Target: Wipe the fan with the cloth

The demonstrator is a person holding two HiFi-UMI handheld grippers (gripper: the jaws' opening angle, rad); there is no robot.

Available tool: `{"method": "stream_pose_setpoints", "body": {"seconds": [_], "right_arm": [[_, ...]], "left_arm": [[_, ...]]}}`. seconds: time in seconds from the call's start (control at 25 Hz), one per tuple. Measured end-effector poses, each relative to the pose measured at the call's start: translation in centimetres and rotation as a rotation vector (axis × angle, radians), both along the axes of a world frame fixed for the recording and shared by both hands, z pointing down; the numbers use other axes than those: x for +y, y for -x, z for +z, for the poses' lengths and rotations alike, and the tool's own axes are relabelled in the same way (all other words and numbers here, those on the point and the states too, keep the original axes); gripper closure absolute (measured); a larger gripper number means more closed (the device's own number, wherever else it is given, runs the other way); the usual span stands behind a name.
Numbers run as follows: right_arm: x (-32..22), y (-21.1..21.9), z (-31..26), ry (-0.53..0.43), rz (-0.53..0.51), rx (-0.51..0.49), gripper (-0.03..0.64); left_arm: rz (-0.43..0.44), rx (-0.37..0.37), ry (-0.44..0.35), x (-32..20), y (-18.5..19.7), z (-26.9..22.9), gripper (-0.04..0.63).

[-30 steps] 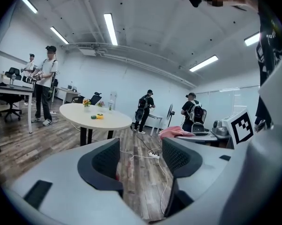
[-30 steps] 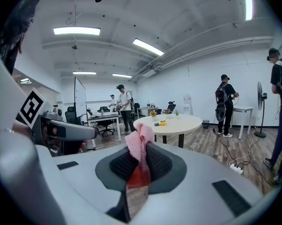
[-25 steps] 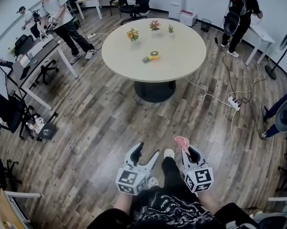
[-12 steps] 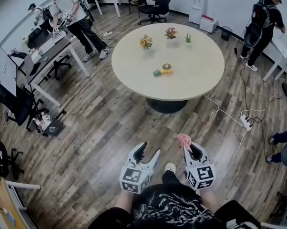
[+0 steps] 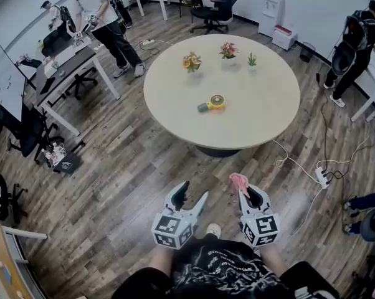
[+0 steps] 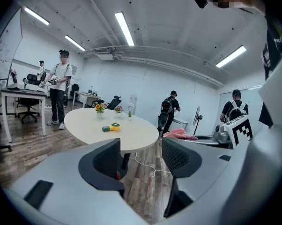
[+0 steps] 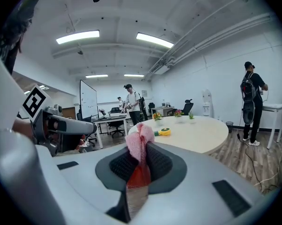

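Round table (image 5: 262, 92) bears the fan (image 5: 212, 103), well ahead; right gripper (image 5: 248, 194) pinches the cloth (image 5: 238, 180); left gripper (image 5: 194, 192) empty, jaws opening.

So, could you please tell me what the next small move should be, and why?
I would probably step up to the table and carry the right gripper toward the fan. The pink cloth is pinched between its fingers, but the fan lies mid-table, well beyond the gripper, which hangs over the floor short of the table's edge.
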State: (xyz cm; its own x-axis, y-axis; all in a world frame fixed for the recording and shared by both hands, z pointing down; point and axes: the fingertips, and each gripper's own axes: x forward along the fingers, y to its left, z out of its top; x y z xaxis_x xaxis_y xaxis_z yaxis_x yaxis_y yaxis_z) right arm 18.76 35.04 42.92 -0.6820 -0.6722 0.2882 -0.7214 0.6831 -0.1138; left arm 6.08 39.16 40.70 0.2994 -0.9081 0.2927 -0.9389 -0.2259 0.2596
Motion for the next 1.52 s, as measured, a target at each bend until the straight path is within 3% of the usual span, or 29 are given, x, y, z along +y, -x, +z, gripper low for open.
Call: {"method": "stream_pose_setpoints", "body": {"seconds": [0.28, 0.48, 0.84, 1.32, 1.52], "right_arm": [[-2.7, -0.3, 0.8, 0.031, -0.008, 0.001, 0.565], [-5.3, 0.5, 1.5, 0.039, 0.005, 0.011, 0.565], [-14.0, 3.8, 2.6, 0.053, 0.069, 0.046, 0.563], [-25.6, 11.5, 2.8, 0.086, 0.162, 0.063, 0.56], [-28.1, 14.2, 4.0, 0.126, 0.171, 0.072, 0.56]], "left_arm": [[0.008, -0.026, 0.076, -3.3, -0.8, 1.7, 0.305], [0.033, -0.022, 0.064, -6.7, 0.2, 2.5, 0.307], [0.061, -0.046, 0.083, -16.8, 5.4, 3.9, 0.307], [0.21, -0.118, 0.132, -30.2, 12.5, 5.9, 0.307], [0.275, -0.198, 0.152, -33.5, 14.7, 7.8, 0.307]]}}
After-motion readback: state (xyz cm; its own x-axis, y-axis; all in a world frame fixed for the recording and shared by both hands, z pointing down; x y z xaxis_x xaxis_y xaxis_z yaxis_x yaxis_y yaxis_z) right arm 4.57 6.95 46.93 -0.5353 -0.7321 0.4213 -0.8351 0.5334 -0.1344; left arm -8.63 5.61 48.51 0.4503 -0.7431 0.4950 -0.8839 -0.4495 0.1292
